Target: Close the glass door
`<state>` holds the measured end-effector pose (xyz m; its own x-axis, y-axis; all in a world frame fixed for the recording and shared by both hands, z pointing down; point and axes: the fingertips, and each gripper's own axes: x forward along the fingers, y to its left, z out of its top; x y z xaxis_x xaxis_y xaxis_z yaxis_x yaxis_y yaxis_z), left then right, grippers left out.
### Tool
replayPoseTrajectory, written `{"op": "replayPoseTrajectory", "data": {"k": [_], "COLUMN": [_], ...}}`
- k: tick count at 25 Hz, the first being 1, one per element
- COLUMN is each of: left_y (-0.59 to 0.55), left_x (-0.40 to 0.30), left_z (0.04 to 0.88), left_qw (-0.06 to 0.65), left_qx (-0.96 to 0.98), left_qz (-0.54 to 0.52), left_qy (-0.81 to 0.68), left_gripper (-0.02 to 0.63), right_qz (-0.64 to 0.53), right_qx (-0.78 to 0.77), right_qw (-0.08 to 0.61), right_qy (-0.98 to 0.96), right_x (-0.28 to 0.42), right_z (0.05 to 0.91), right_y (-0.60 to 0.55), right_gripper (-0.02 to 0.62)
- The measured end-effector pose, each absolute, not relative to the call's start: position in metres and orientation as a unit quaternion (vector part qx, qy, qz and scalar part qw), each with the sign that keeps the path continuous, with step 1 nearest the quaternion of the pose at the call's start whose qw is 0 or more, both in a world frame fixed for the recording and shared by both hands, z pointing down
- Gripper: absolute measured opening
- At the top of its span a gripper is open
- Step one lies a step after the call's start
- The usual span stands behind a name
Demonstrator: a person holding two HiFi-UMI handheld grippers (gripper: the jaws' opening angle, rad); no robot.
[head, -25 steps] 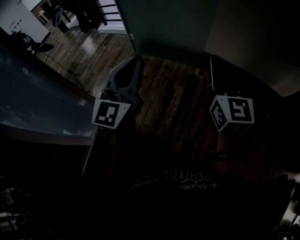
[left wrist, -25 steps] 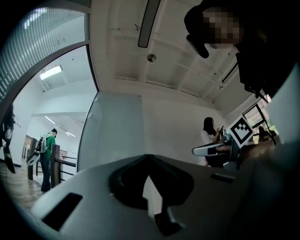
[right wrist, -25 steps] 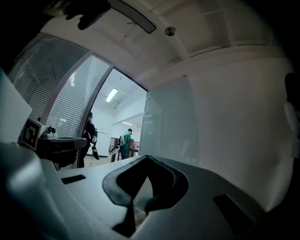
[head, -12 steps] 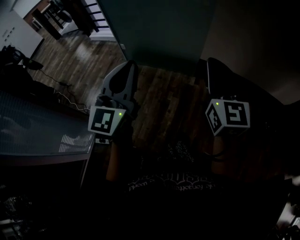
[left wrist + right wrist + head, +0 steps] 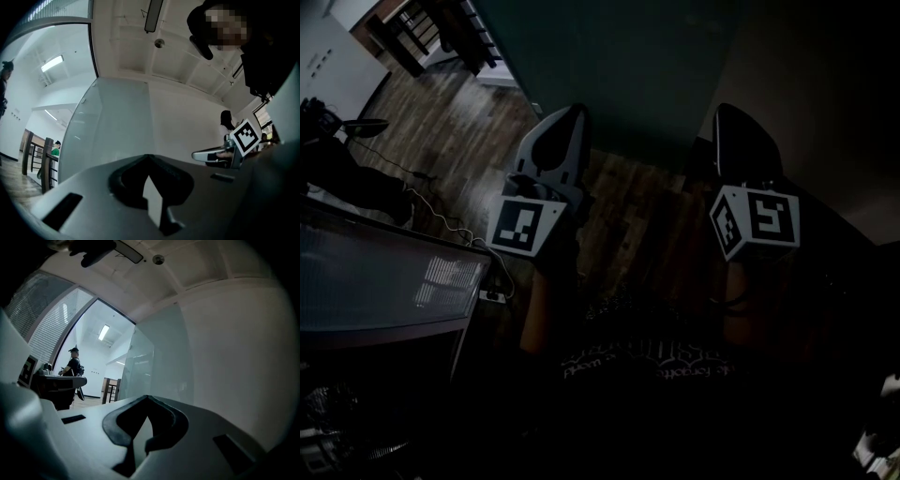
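Nearer the glass door (image 5: 619, 66) now: left claw (image 5: 571, 112), right claw (image 5: 730, 112) (both closed, empty); desk (image 5: 384, 281) at left.

A dark wood plank floor (image 5: 459, 122) runs underfoot, dim and streaked with a little reflected light. A thin black cable (image 5: 441, 220) trails across it toward a dark glass-topped table (image 5: 384, 281) at the left. A white cabinet (image 5: 333, 56) stands in the far corner. Overhead, the white beamed ceiling (image 5: 187, 61) carries a small round fitting (image 5: 159, 43), and a plain white wall (image 5: 187, 122) rises ahead. Farther off, a bright strip light (image 5: 51, 62) glows above a dark post railing (image 5: 35, 154), and grey slatted blinds (image 5: 47, 319) cover the glazing to the side.
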<state>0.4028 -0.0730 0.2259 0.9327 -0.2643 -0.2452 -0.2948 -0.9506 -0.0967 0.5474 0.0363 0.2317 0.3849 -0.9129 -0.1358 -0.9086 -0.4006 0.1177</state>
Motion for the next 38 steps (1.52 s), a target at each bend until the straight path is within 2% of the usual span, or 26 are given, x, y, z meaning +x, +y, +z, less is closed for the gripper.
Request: {"op": "replayPoseTrajectory", "data": {"k": [13, 17, 22, 24, 26, 33, 38], "left_y": [-0.2, -0.226, -0.239, -0.245, -0.254, -0.266, -0.265], "left_x": [0.557, 0.582, 0.594, 0.607, 0.623, 0.635, 0.639], "left_z": [0.213, 0.226, 0.229, 0.232, 0.233, 0.237, 0.233], "left_qw": [0.065, 0.067, 0.068, 0.069, 0.068, 0.071, 0.073], "left_qx": [-0.984, -0.987, -0.988, -0.988, -0.987, -0.98, -0.974], "left_qz": [0.107, 0.102, 0.1, 0.096, 0.091, 0.091, 0.091], "left_qy": [0.124, 0.104, 0.098, 0.1, 0.111, 0.165, 0.196], "left_gripper": [0.0, 0.0, 0.0, 0.0, 0.0, 0.0, 0.0], "right_qz": [-0.065, -0.057, -0.031, -0.02, -0.013, -0.008, -0.018], "right_qx": [0.844, 0.848, 0.841, 0.839, 0.836, 0.846, 0.835], "right_qw": [0.033, 0.036, 0.04, 0.037, 0.036, 0.038, 0.071], "right_qy": [-0.532, -0.526, -0.538, -0.543, -0.547, -0.532, -0.546], "right_x": [0.709, 0.734, 0.751, 0.769, 0.795, 0.881, 0.929], "right_z": [0.231, 0.249, 0.263, 0.268, 0.27, 0.278, 0.273], "right_y": [-0.08, -0.108, -0.126, -0.133, -0.142, -0.136, -0.15], "right_gripper": [-0.005, -0.001, 0.079, 0.145, 0.183, 0.192, 0.192]}}
